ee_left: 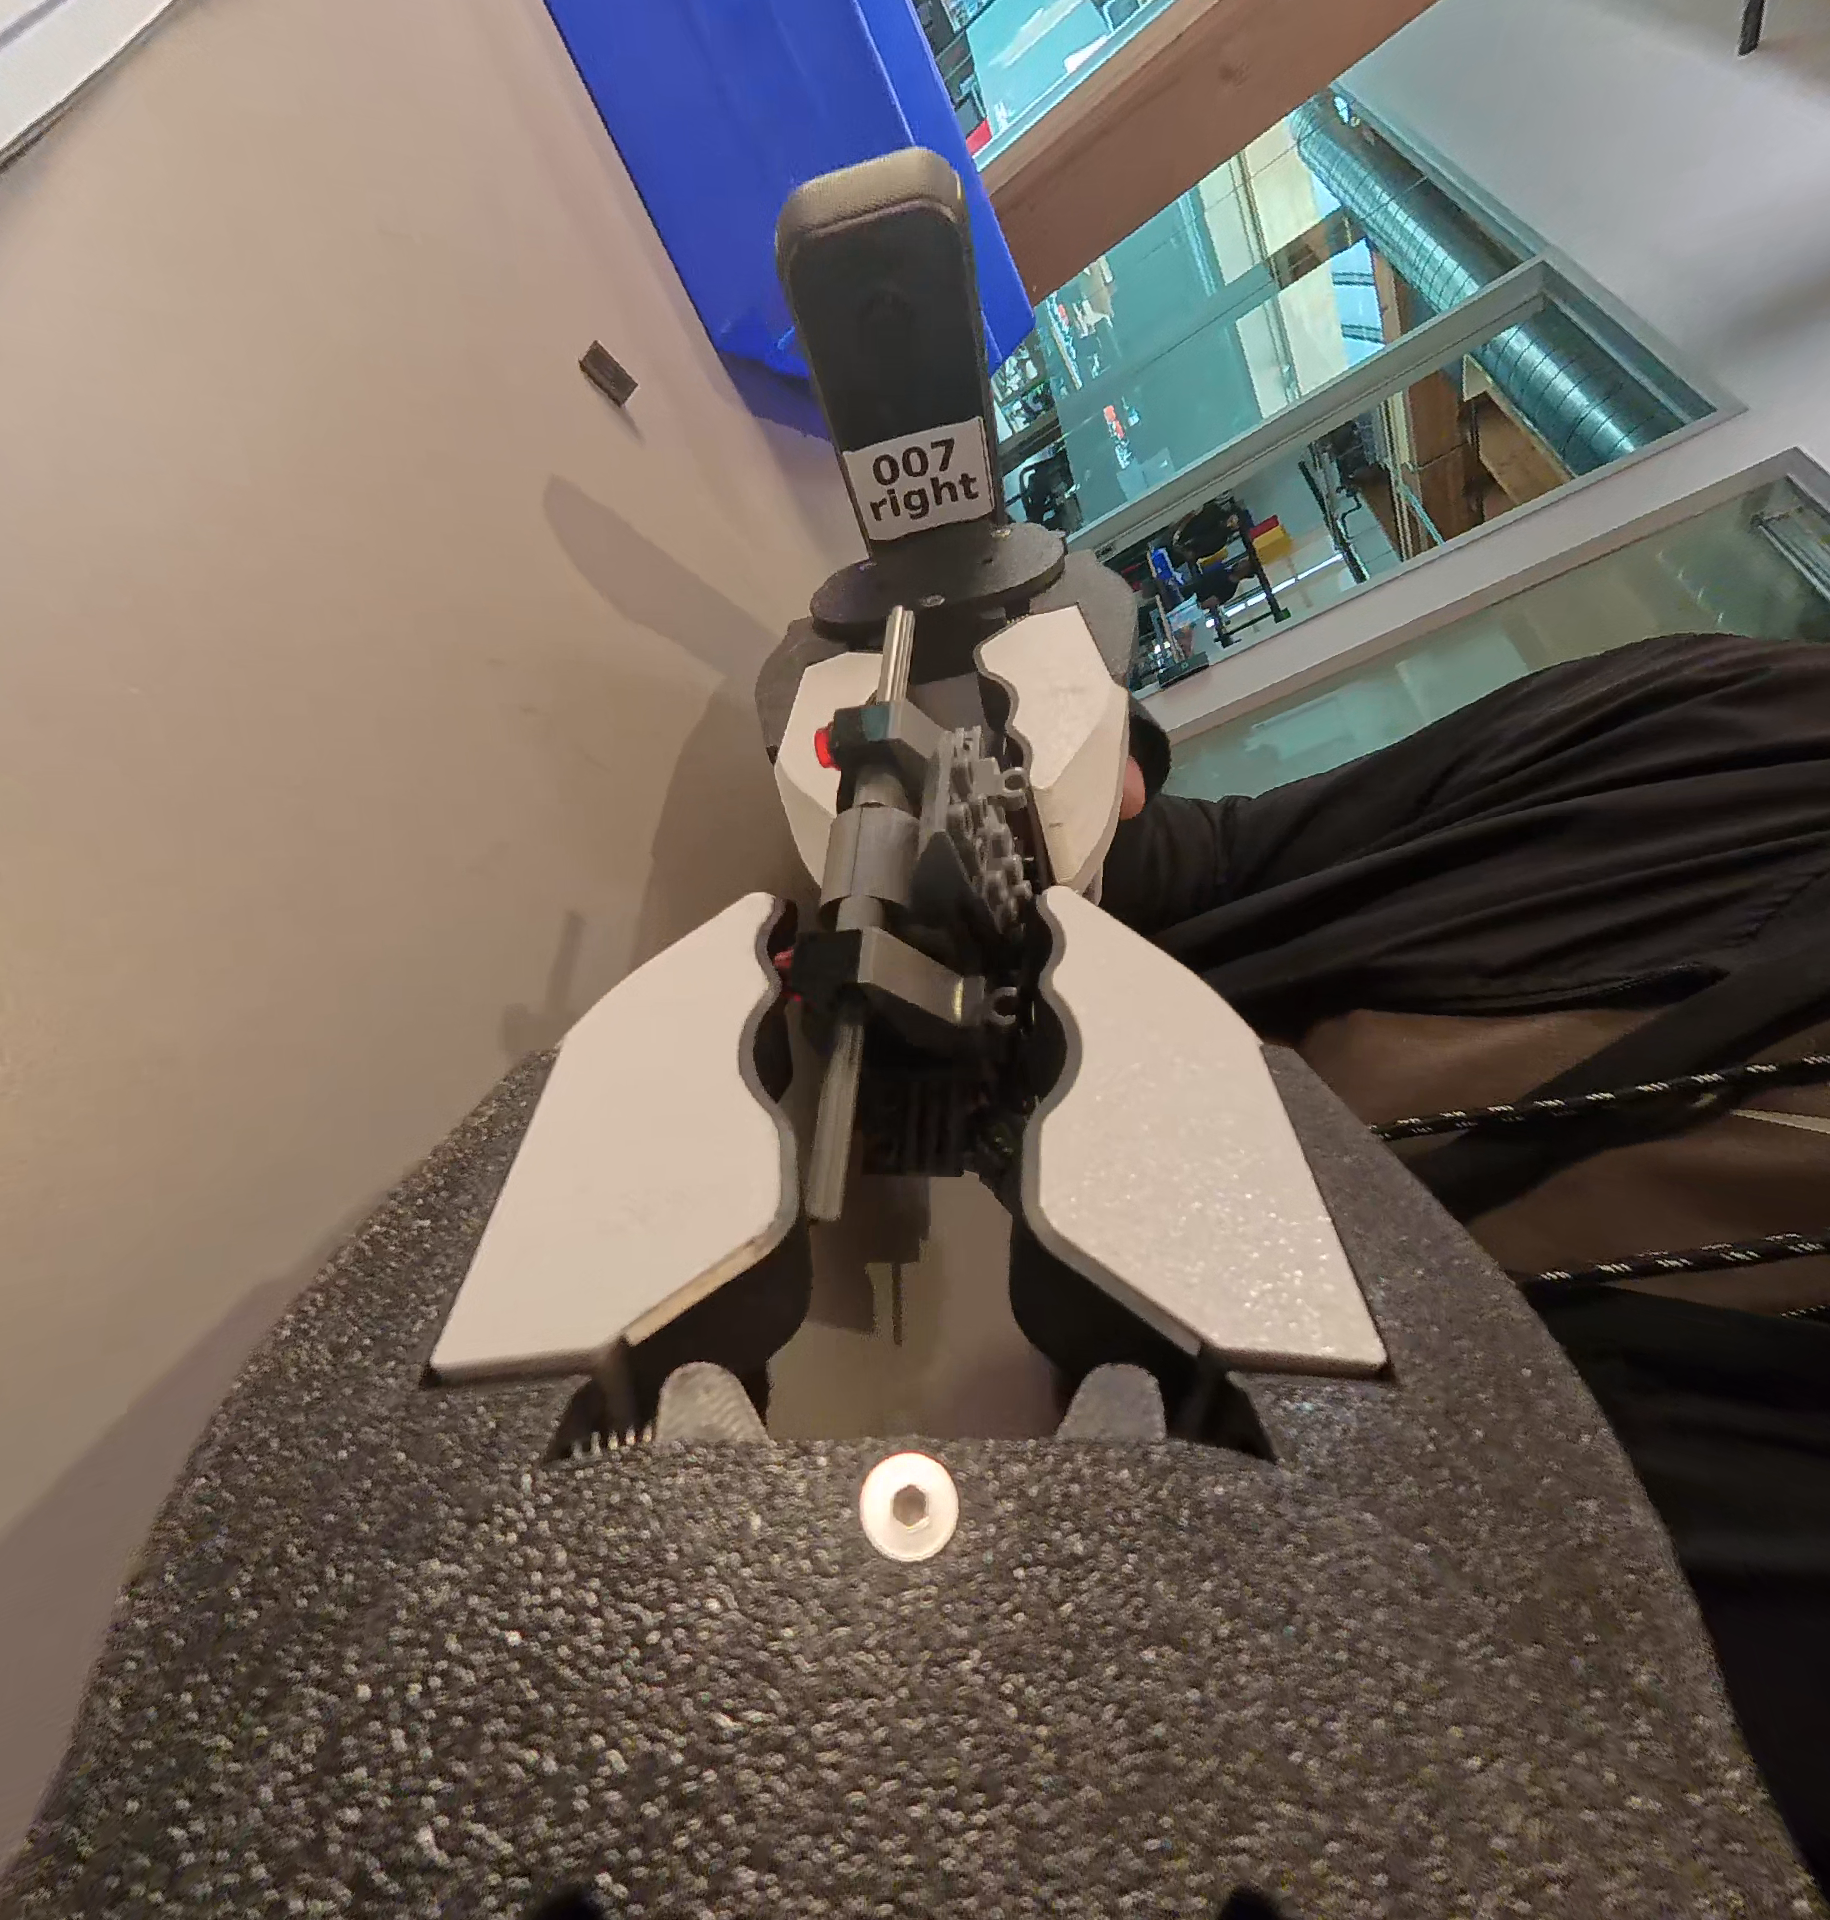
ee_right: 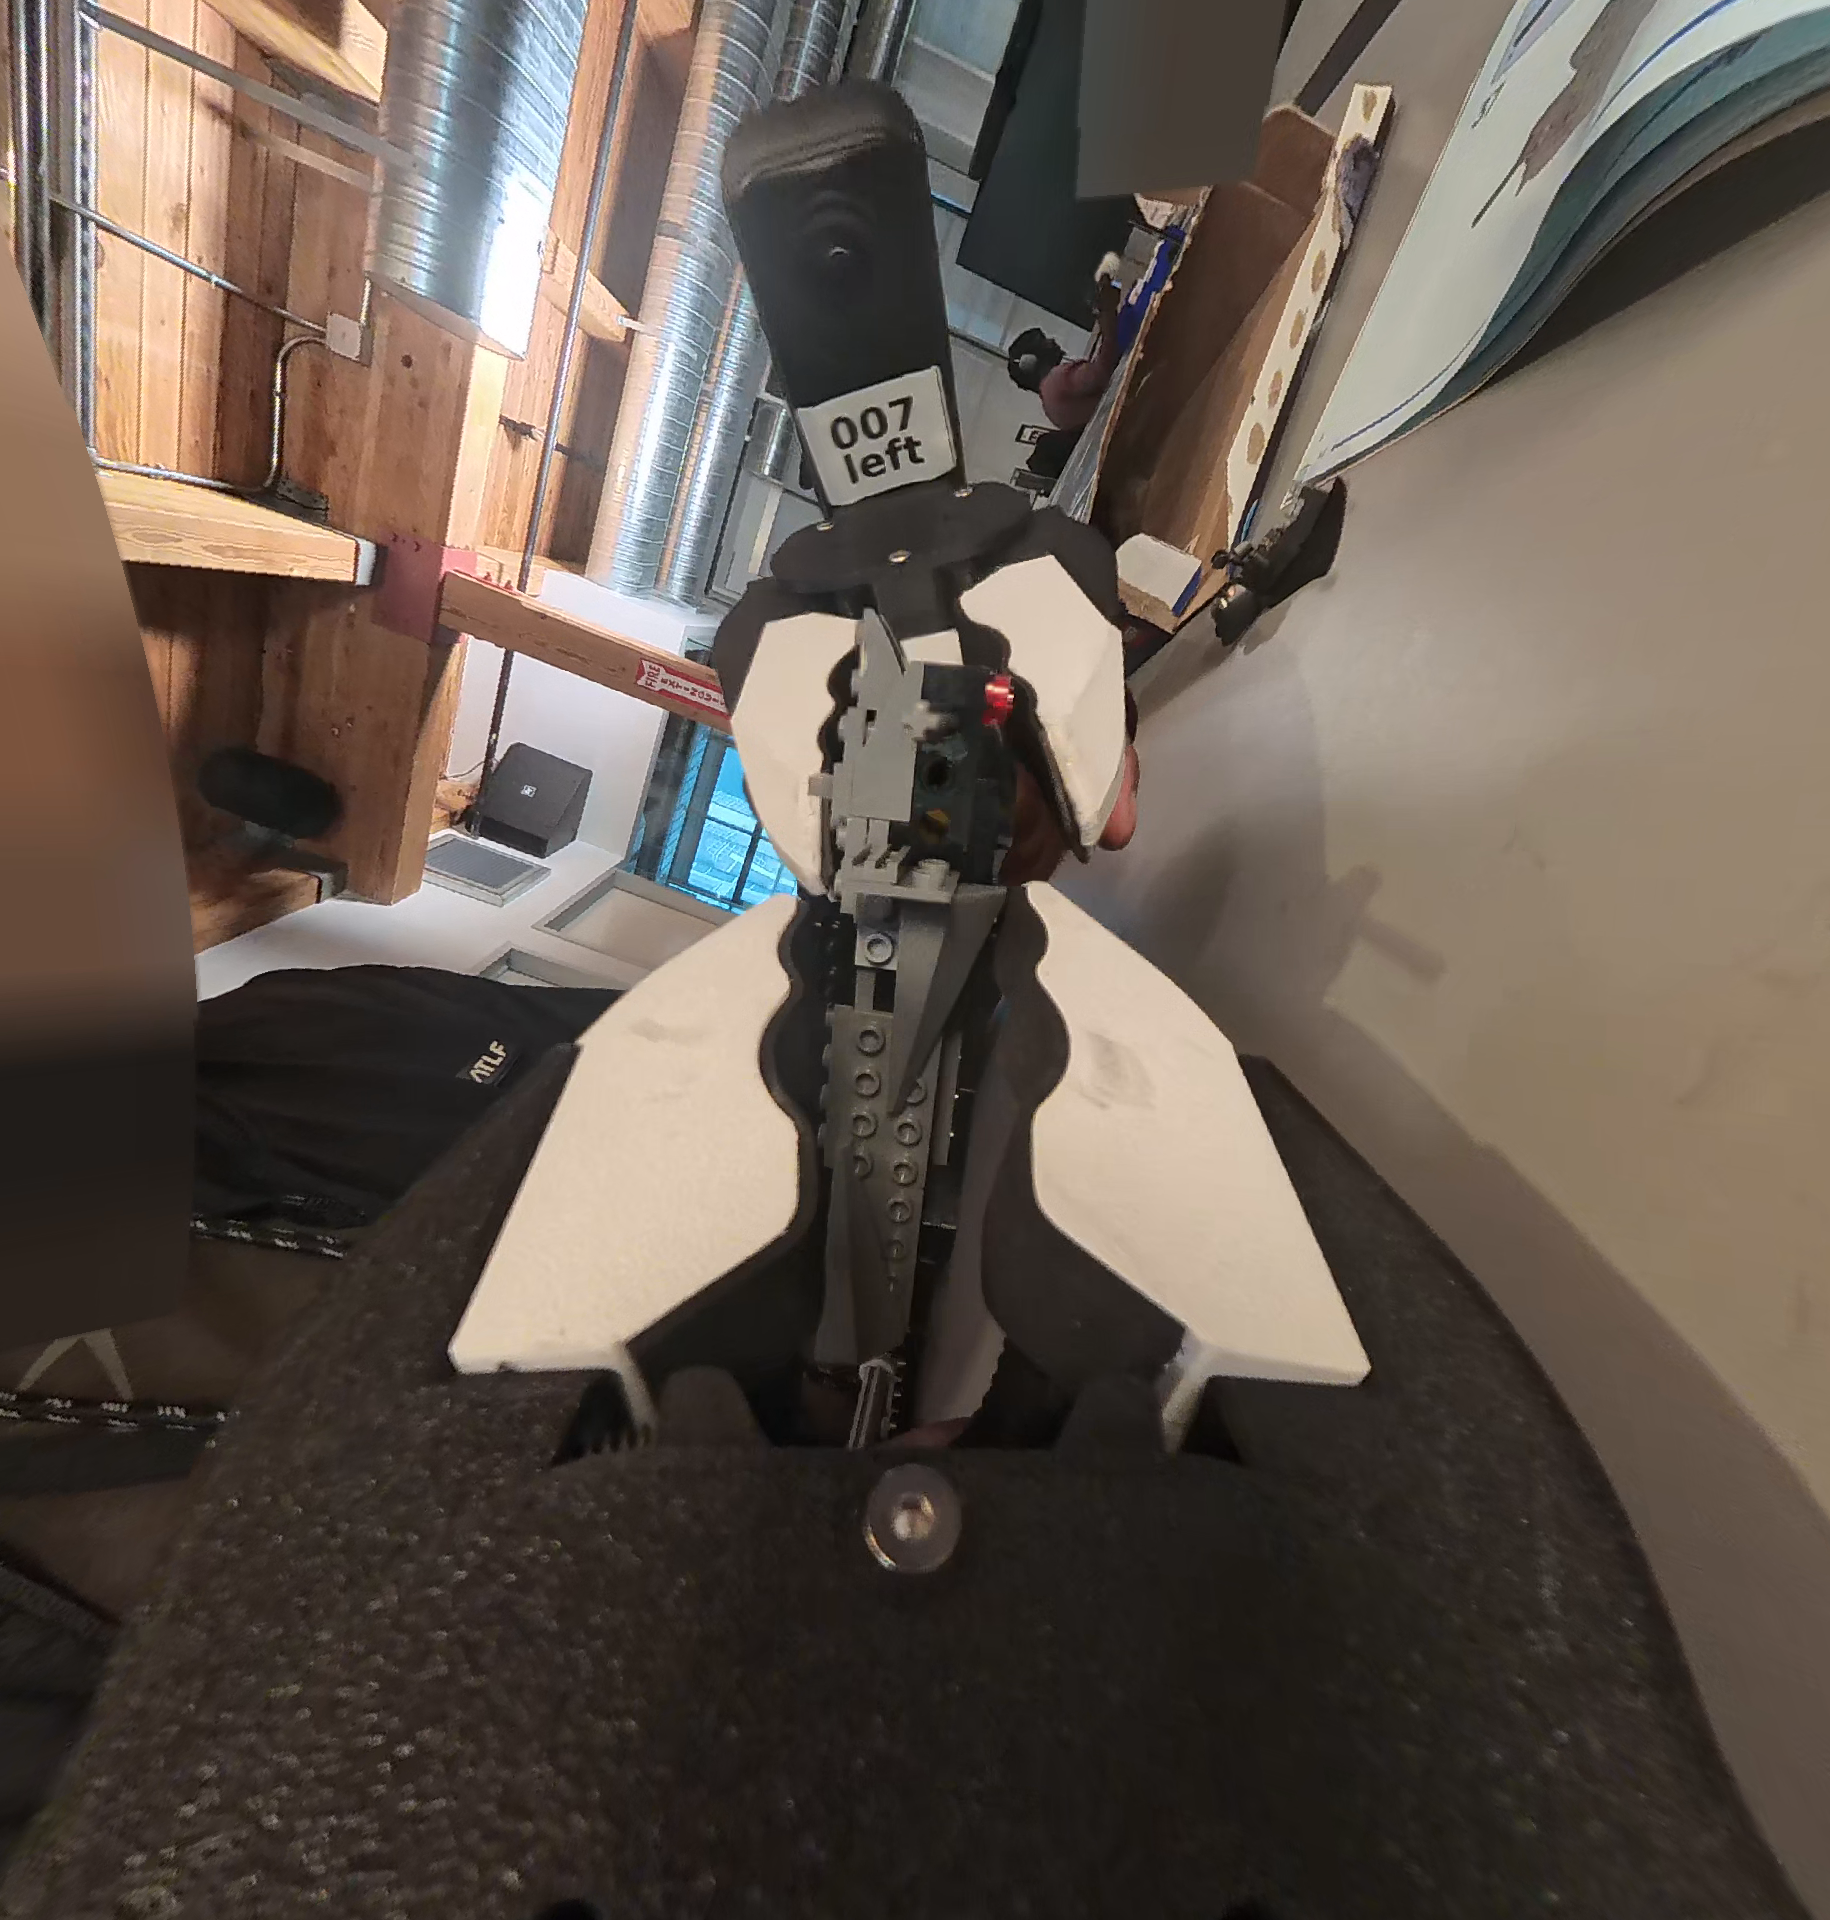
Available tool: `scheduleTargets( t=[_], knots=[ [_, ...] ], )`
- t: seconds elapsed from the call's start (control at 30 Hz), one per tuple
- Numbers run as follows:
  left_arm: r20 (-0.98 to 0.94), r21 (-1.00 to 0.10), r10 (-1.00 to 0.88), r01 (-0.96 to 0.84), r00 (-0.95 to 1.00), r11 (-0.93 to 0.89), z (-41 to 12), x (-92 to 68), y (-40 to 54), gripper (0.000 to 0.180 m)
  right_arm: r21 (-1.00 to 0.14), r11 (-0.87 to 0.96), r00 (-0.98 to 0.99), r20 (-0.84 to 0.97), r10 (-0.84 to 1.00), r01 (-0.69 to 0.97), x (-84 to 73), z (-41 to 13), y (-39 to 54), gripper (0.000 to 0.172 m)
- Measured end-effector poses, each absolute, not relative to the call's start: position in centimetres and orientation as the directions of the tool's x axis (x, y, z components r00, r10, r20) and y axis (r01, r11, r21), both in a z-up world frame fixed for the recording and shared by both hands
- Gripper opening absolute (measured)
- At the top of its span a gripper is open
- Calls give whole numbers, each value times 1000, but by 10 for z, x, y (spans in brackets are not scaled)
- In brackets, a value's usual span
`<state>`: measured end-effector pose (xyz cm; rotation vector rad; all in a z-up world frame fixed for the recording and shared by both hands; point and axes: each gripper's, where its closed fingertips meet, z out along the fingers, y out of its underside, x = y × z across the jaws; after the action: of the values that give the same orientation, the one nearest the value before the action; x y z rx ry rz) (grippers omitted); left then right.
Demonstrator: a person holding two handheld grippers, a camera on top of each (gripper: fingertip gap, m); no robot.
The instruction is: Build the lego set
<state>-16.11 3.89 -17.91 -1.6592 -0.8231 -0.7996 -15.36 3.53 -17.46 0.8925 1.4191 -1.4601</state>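
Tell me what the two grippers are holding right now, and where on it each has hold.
Both hold one grey brick-built model: the right gripper clamps one end, the left gripper grips the opposite end.

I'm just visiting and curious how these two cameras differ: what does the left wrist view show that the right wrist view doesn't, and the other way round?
Only the left wrist view shows a blue panel on the beige wall and a small dark plate fixed to that wall.

Only the right wrist view shows wooden beams, silver ducts and a poster on the wall.

Both show the grey brick model, gripped at opposite ends by the left gripper and the right gripper, which face each other, and dark clothing beside them.
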Motion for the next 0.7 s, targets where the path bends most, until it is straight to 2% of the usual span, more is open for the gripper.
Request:
scheduleTargets(
  t=[0.3, 0.7],
  knots=[
    [853, -499, 101, 856, 513, -132, -176, -168, 44, 41, -363, -15, -362, -926, -103, 932, -161, -172, 41, 33],
    [829, -550, 57, 830, 556, -90, -168, -170, 45, 40, -428, -49, -431, -898, -91, 903, -163, -165, 41, 33]
  ],
)
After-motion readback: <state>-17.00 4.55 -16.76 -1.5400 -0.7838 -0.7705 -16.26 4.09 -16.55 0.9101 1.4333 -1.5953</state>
